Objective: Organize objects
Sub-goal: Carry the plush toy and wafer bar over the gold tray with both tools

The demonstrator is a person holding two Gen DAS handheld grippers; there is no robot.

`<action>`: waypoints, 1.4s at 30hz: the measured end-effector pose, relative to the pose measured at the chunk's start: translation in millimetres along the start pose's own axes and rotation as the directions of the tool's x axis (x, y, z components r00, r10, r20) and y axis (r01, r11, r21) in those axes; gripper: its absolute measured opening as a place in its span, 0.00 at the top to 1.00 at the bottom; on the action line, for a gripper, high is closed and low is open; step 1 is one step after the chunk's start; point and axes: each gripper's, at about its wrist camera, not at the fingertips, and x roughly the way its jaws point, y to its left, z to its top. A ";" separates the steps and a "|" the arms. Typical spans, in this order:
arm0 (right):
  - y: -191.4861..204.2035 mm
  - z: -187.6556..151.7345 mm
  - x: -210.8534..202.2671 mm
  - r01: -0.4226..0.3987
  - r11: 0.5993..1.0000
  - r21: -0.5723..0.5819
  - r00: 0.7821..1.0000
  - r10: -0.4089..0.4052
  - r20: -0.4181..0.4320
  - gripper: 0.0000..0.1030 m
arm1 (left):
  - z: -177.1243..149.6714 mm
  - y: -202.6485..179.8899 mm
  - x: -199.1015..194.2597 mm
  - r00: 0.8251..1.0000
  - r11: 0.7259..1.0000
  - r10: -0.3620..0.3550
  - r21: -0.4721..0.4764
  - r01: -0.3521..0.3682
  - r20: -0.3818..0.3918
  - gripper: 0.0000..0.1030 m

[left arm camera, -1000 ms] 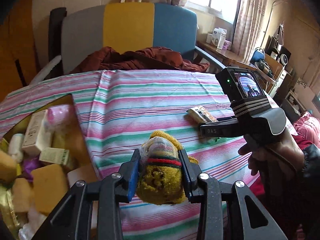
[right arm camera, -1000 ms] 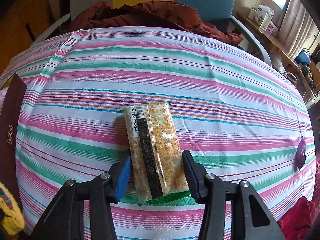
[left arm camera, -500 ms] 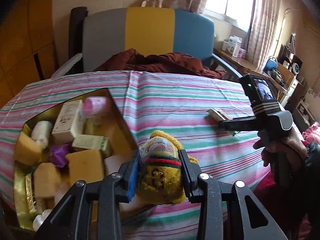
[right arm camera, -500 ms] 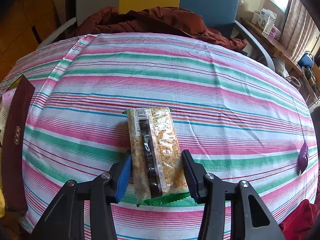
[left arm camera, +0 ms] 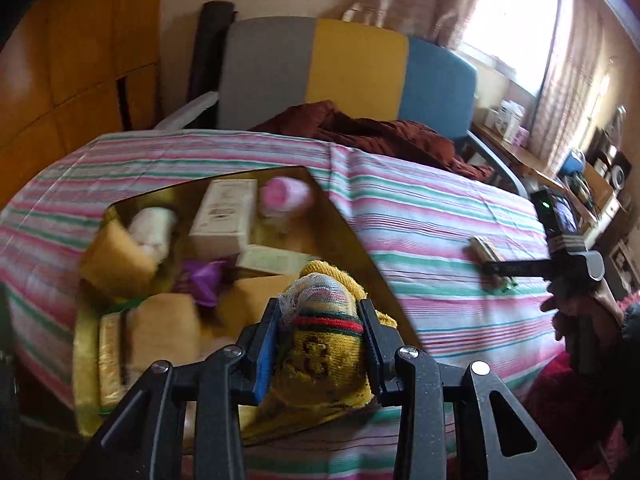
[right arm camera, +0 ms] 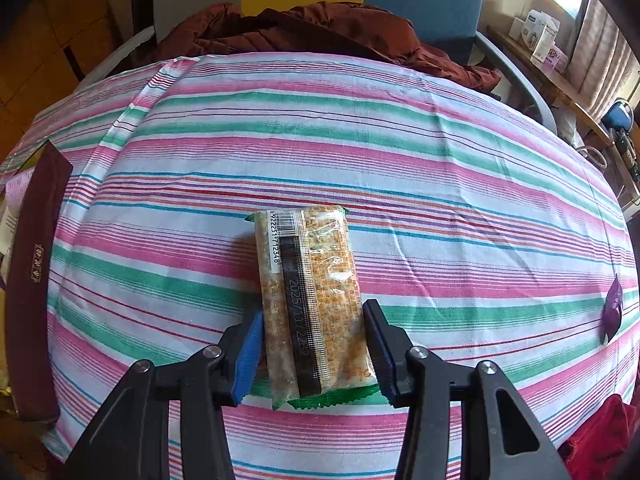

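1. Where the striped cloth (right arm camera: 400, 152) covers the table, its pink, green and white bands run from left to right and hang over the rounded far edge.
2. Beyond that far edge stands a chair (left arm camera: 352, 68) with a grey, yellow and blue back, and a dark red garment (right arm camera: 320, 28) is heaped on its seat, touching the cloth's edge.
3. Far right, a bright window with curtains (left arm camera: 516, 20) lights a wooden side shelf (right arm camera: 560, 80) that carries small boxes.
4. An open gold-lined box (left arm camera: 352, 232) sits on the left part of the table, crowded with yellow sponges, cartons, a pink bottle and a purple wrapper; its contents are blurred.
5. From the right wrist view, the box's maroon outer wall (right arm camera: 32, 280) lines the left edge of the cloth.
6. The left gripper (left arm camera: 320, 340) is clamped on a yellow knitted bundle (left arm camera: 320, 356) with a red and green band, held above the box's near right corner.
7. The right gripper (right arm camera: 314, 348) points steeply down, its jaws set on either side of a snack packet (right arm camera: 312, 300) that lies flat on the cloth; whether the pads press on it I cannot tell.
8. A small purple object (right arm camera: 612, 312) lies alone near the right edge.
9. Between packet and box, and across the far half, the cloth is bare.
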 end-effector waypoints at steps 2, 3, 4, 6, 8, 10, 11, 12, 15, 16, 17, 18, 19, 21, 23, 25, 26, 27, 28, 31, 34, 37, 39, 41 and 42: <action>3.8 -0.2 -6.6 -0.022 1.000 0.007 1.000 0.022 0.008 0.53 | -0.4 19.3 -6.2 1.000 0.999 0.020 -0.039 -0.020 0.006 0.63; 5.7 -0.4 -9.1 -0.035 0.999 0.009 0.999 0.035 0.011 0.53 | -0.6 28.3 -9.4 1.000 0.998 0.028 -0.060 -0.027 0.008 0.63; 9.5 -1.3 -12.3 -0.053 0.999 0.009 0.999 0.052 0.014 0.54 | -1.6 38.0 -12.6 0.999 0.996 0.037 -0.080 -0.036 0.011 0.63; 20.2 -3.4 -19.2 -0.074 0.997 -0.005 0.997 0.074 0.021 0.54 | -3.5 57.0 -19.4 0.998 0.991 0.059 -0.119 -0.057 0.015 0.63; 33.4 -6.6 -28.4 -0.107 0.994 -0.025 0.993 0.108 0.039 0.55 | -6.5 72.9 -25.7 0.997 0.985 0.075 -0.154 -0.071 0.017 0.63; 43.7 -8.8 -37.3 -0.134 0.990 -0.034 0.989 0.136 0.053 0.55 | -10.7 88.1 -33.0 0.996 0.978 0.090 -0.189 -0.085 0.019 0.63; 49.6 -10.5 -42.3 -0.152 0.988 -0.038 0.986 0.154 0.062 0.56 | -12.8 94.7 -36.3 0.995 0.975 0.096 -0.203 -0.090 0.019 0.63; 54.6 -12.7 -46.5 -0.166 0.985 -0.039 0.983 0.169 0.067 0.57 | -14.3 98.7 -38.2 0.995 0.972 0.101 -0.214 -0.094 0.018 0.63; 70.9 -18.6 -53.5 -0.185 0.981 -0.061 0.979 0.189 0.071 0.60 | -19.8 112.7 -44.4 0.993 0.963 0.116 -0.245 -0.109 0.017 0.63; 74.2 -19.2 -51.3 -0.172 0.983 -0.068 0.982 0.176 0.064 0.60 | -21.3 116.4 -45.1 0.993 0.961 0.119 -0.253 -0.112 0.014 0.63; 75.0 -20.4 -48.0 -0.164 0.984 -0.066 0.985 0.167 0.050 0.62 | -23.1 118.8 -45.3 0.993 0.959 0.119 -0.260 -0.113 0.010 0.63; 74.6 -21.6 -43.5 -0.161 0.985 -0.059 0.986 0.163 0.035 0.63 | -25.0 120.3 -45.2 0.993 0.958 0.116 -0.266 -0.110 0.006 0.63; 74.6 -23.7 -39.1 -0.160 0.985 -0.056 0.987 0.162 0.019 0.64 | -26.0 120.7 -44.4 0.994 0.957 0.112 -0.269 -0.107 0.005 0.63; 73.2 -26.7 -34.8 -0.160 0.985 -0.063 0.987 0.161 0.005 0.64 | -27.4 119.4 -44.0 0.994 0.959 0.105 -0.264 -0.101 0.003 0.63; 73.1 -27.7 -32.2 -0.153 0.986 -0.066 0.988 0.153 0.002 0.60 | -26.8 116.7 -43.1 0.995 0.961 0.099 -0.259 -0.094 0.006 0.63; 71.6 -25.6 -31.6 -0.142 0.988 -0.060 0.990 0.142 0.008 0.53 | -25.9 114.1 -41.1 0.996 0.963 0.089 -0.255 -0.085 0.004 0.63; 71.4 -23.8 -30.4 -0.139 0.989 -0.057 0.990 0.139 0.007 0.50 | -26.1 113.0 -40.8 0.996 0.964 0.086 -0.252 -0.082 0.003 0.63; 71.7 -22.1 -28.2 -0.139 0.989 -0.054 0.990 0.139 -0.001 0.49 | -26.1 111.6 -40.3 0.997 0.966 0.083 -0.247 -0.080 0.002 0.63; 72.7 -21.0 -26.1 -0.135 0.989 -0.054 0.991 0.135 -0.006 0.46 | -25.6 110.5 -39.8 0.997 0.967 0.083 -0.242 -0.080 0.002 0.63; 77.6 -19.4 -15.7 -0.098 0.993 -0.070 0.995 0.097 -0.022 0.43 | -25.8 109.2 -39.4 0.997 0.968 0.078 -0.238 -0.076 0.000 0.63; 82.3 -21.9 -9.0 -0.076 0.994 -0.084 0.997 0.074 -0.022 0.50 | -24.6 108.4 -38.9 0.997 0.970 0.076 -0.231 -0.073 0.003 0.63; 85.6 -24.0 -11.5 -0.079 0.993 -0.090 0.997 0.078 -0.015 0.52 | -24.2 107.7 -38.0 0.997 0.971 0.072 -0.228 -0.070 0.002 0.63; 86.4 -26.0 -12.5 -0.086 0.993 -0.084 0.996 0.085 -0.013 0.52 | -24.5 106.2 -36.5 0.998 0.972 0.065 -0.224 -0.064 -0.002 0.63; 87.5 -28.3 -16.1 -0.114 0.991 -0.071 0.994 0.113 -0.011 0.52 | -25.3 104.6 -35.9 0.998 0.974 0.063 -0.218 -0.062 -0.004 0.63; 88.4 -29.4 -19.2 -0.125 0.990 -0.069 0.992 0.125 -0.005 0.52 | -25.3 104.0 -35.5 0.998 0.975 0.060 -0.216 -0.060 -0.005 0.63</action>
